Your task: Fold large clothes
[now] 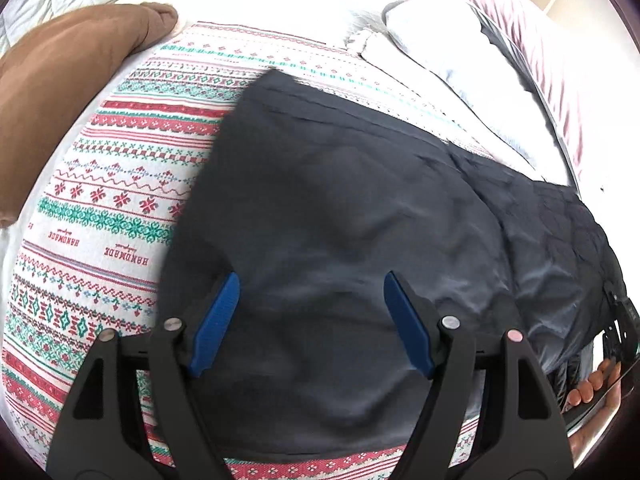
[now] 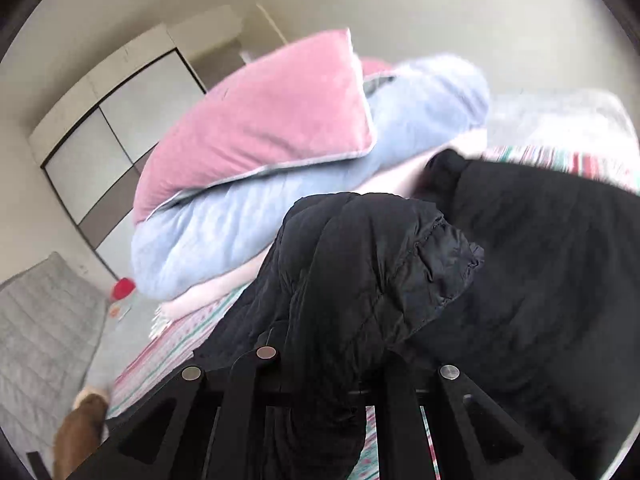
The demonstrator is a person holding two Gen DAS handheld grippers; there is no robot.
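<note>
A large dark quilted jacket (image 1: pixel 352 208) lies spread on a patterned bedspread (image 1: pixel 100 208). My left gripper (image 1: pixel 310 296) hovers just above the jacket's smooth inner side, its blue fingers (image 1: pixel 218 320) wide apart and empty. In the right wrist view, my right gripper (image 2: pixel 332 368) is shut on a bunched fold of the jacket (image 2: pixel 368 264) and holds it lifted above the bed; the fabric hides its fingertips. The rest of the jacket (image 2: pixel 540 280) lies flat to the right.
A brown cushion (image 1: pixel 60 64) lies at the bed's left. A pink pillow (image 2: pixel 260 120) sits on a light blue pillow (image 2: pixel 280 208) behind the jacket. A wardrobe (image 2: pixel 100 128), a grey rug (image 2: pixel 44 352) and a red object (image 2: pixel 123 288) are on the floor side.
</note>
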